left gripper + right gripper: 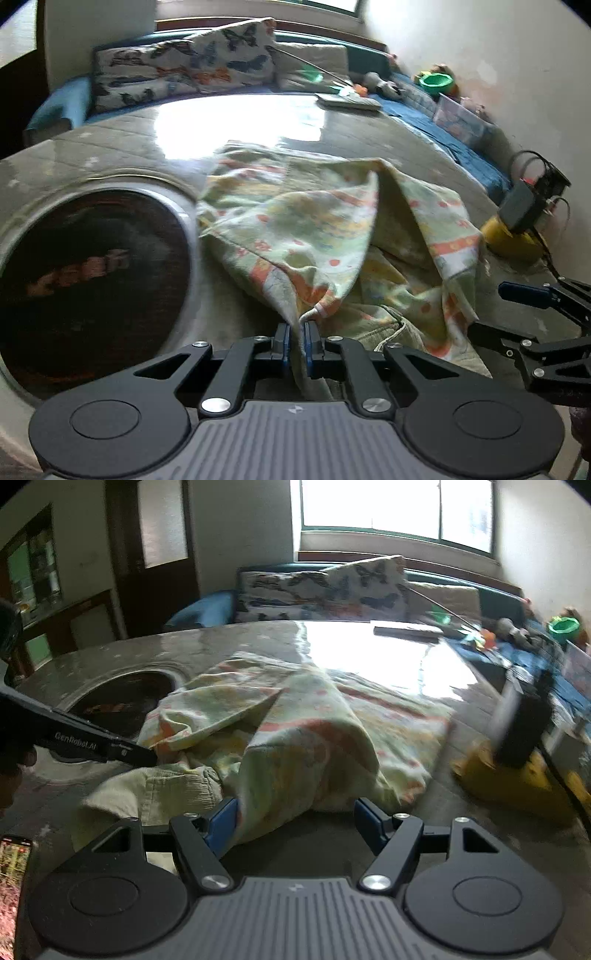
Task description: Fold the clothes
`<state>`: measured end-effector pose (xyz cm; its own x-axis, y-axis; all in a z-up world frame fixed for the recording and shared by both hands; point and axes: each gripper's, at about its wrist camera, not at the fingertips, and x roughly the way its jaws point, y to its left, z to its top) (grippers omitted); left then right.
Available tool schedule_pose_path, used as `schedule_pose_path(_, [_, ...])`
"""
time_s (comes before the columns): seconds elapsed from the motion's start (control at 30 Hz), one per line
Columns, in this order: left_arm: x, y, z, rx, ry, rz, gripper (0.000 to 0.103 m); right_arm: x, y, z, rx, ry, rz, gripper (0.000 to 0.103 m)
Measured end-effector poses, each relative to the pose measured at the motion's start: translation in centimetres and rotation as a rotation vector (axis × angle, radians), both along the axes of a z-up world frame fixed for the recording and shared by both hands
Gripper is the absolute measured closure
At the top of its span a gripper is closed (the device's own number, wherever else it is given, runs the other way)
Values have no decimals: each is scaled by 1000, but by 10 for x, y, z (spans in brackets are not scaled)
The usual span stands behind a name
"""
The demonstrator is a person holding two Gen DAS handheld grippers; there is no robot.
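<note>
Our left tool (297, 341): clenched on a corner of the pale patterned garment (325, 229), lifting it | Our right tool (295, 821): fingers spread, released, garment edge against its left pad | Garment: crumpled mid-counter (388, 653), beside a round dark inset (92, 280), over a ribbed green cloth (173, 786)

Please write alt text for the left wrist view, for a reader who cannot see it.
The left hand-held gripper is shut on an edge of a pale green patterned cloth lying crumpled on a grey table. A dark round inset sits to the left, and the right hand-held gripper enters open from the right edge.
</note>
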<state>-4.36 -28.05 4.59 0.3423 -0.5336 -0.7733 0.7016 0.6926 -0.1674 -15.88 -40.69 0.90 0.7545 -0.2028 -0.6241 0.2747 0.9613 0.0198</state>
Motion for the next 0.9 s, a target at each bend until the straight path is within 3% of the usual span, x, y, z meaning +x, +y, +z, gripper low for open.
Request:
schedule_pose_path(0.53, [31, 89, -1, -8, -29, 170, 95, 101, 67, -17, -47, 73, 191, 32])
schedule_pose_path(0.63, [34, 90, -3, -12, -23, 169, 85, 111, 75, -26, -58, 92, 187, 30])
schedule_pose_path(0.73, [37, 84, -5, -17, -17, 155, 57, 110, 74, -28, -59, 93, 188, 29])
schedule_pose_path(0.9, [42, 73, -9, -25, -7, 132, 48, 109, 74, -28, -60, 96, 183, 30])
